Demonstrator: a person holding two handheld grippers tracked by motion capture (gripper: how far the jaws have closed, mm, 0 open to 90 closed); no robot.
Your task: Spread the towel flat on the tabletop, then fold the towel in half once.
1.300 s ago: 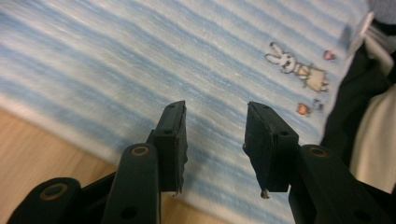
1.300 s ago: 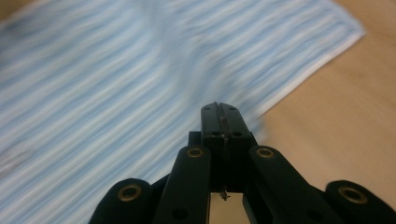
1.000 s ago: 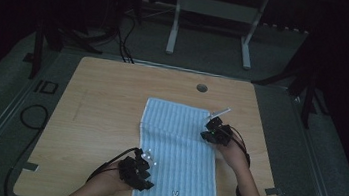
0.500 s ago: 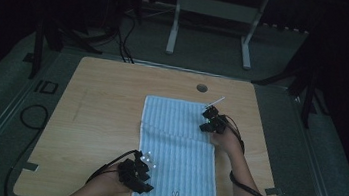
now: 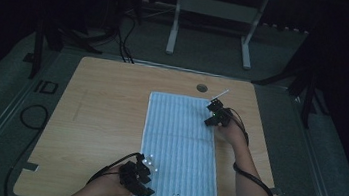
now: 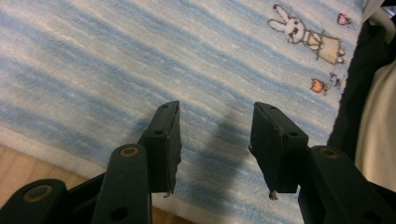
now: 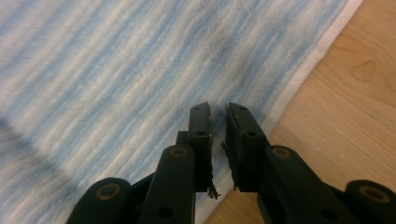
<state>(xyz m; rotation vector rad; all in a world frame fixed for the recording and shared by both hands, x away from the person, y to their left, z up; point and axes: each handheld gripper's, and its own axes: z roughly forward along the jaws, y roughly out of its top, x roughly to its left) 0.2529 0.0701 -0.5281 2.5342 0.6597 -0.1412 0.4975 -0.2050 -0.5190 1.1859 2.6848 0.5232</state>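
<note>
Blue-and-white striped towel (image 5: 180, 154) lies flat, lengthwise down the middle-right of the wooden table (image 5: 94, 118), its near end reaching the table's front edge. Small rabbit print (image 6: 303, 35) at the near end, with little red motifs beside it.

Left gripper (image 5: 141, 177) sits at the towel's near left edge, the person's hand behind it. In the left gripper view (image 6: 215, 135) the jaws stand moderately apart and have just been opening further; nothing between them, only striped cloth below. The towel's white hem and a strip of bare wood show at the lower left of that view. A dark sleeve (image 6: 359, 84) crowds the right side there.

Right gripper (image 5: 215, 114) is over the towel's far right edge, near the far corner. In the right gripper view (image 7: 218, 140) the jaws have just been opening from shut and show a narrow slit; no cloth caught in it. Hem and table wood run just to their right.

Around: round grommet hole (image 5: 202, 88) in the tabletop beyond the towel's far end, clear of it. Cables (image 5: 119, 36) and a white stand's legs (image 5: 211, 32) on the dark floor behind the table. Nothing lies on the towel between the two grippers.
</note>
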